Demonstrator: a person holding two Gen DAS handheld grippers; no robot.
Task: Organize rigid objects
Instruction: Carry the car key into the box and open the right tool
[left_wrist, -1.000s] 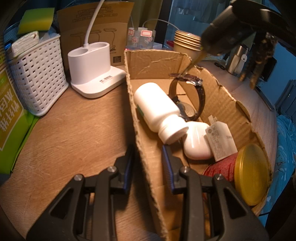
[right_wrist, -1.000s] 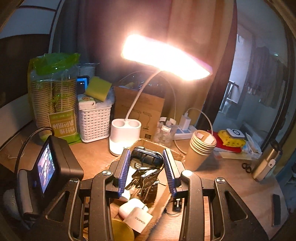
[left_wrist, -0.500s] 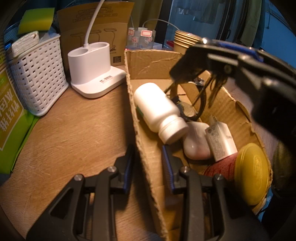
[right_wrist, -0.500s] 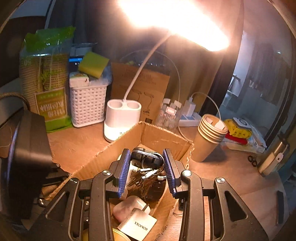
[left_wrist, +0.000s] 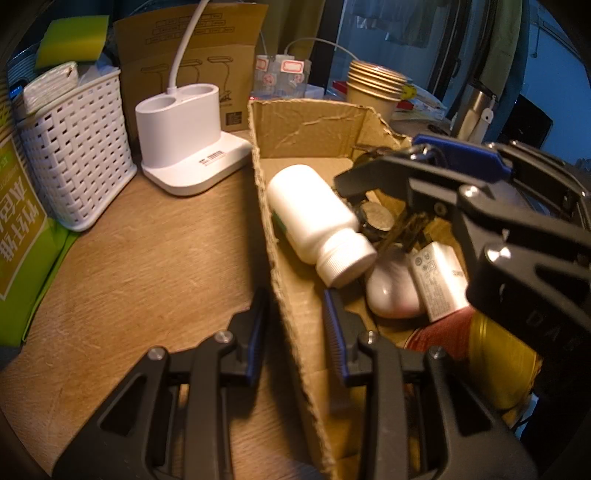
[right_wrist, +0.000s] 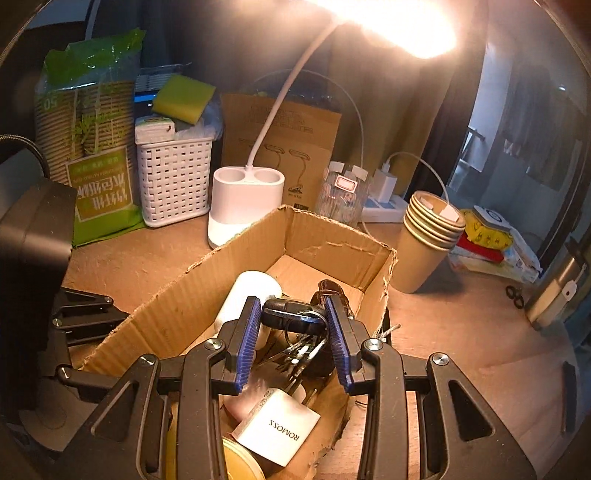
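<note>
A wooden desk holds one open cardboard box. The left gripper straddles the box's near side wall, one blue-padded finger outside and one inside, pinching the cardboard.

The right gripper reaches down into the box from the right. Its two blue pads clamp one black car key fob, and a bunch of metal keys dangles from the fob's ring over the box contents. In the left wrist view the right gripper appears as a large black frame above the box, with the keys hanging beneath it, partly hidden.

Inside the box, counted:
- one white pill bottle lying on its side, cap toward the camera
- one wristwatch with a dark strap, just behind the bottle
- one white earbud case
- one white charger block, printed ROMOSS, leaning on the case
- one red tin with a gold lid at the near end

Outside the box: one white desk lamp base with two round wells and a bent white neck, its head lit; one white woven plastic basket topped by one yellow-green sponge; one stack of brown paper cups; and one green pack of paper cups.
</note>
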